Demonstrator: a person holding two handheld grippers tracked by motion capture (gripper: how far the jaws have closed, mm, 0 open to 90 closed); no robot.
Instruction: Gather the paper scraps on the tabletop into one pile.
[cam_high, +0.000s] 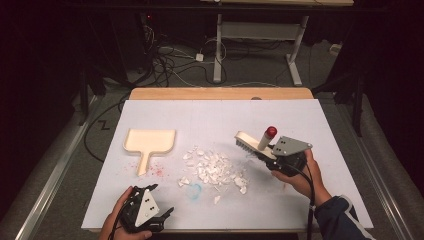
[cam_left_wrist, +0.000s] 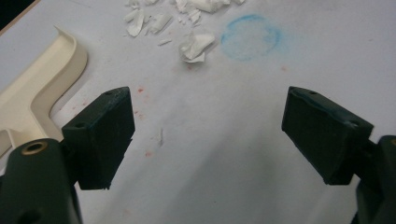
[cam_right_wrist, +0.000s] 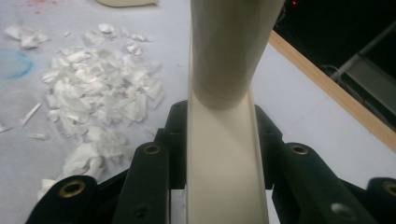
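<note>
The right gripper's (cam_high: 272, 155) fingers (cam_right_wrist: 152, 158) are clenched on the flat cream back of a brush (cam_high: 252, 142), whose bristles point down toward the scraps (cam_high: 215, 170) and whose short round handle with a red knob rises at a slant. The left gripper's (cam_high: 152, 192) fingers (cam_left_wrist: 100, 135) are released, spread wide over bare surface (cam_high: 220, 112) on the person's side of the scraps, holding nothing.

The scraps, a loose pile of torn white paper, lie near the middle of the white-covered surface. The brush hovers just beyond the pile's right edge, at the side away from the dustpan (cam_high: 149, 142). The dustpan lies flat to the left of the scraps, apart from them, its handle pointing toward the person. A faint blue ring (cam_left_wrist: 251, 36) marks the surface just at the pile's near edge.

The scraps look very light and will likely scatter or lift under a fast stroke, so slow, low sweeps seem wise. The dustpan appears stiff, light plastic and may slide when paper is pushed against it; its narrow handle looks the natural place for the free fingers to pinch and steady it.
</note>
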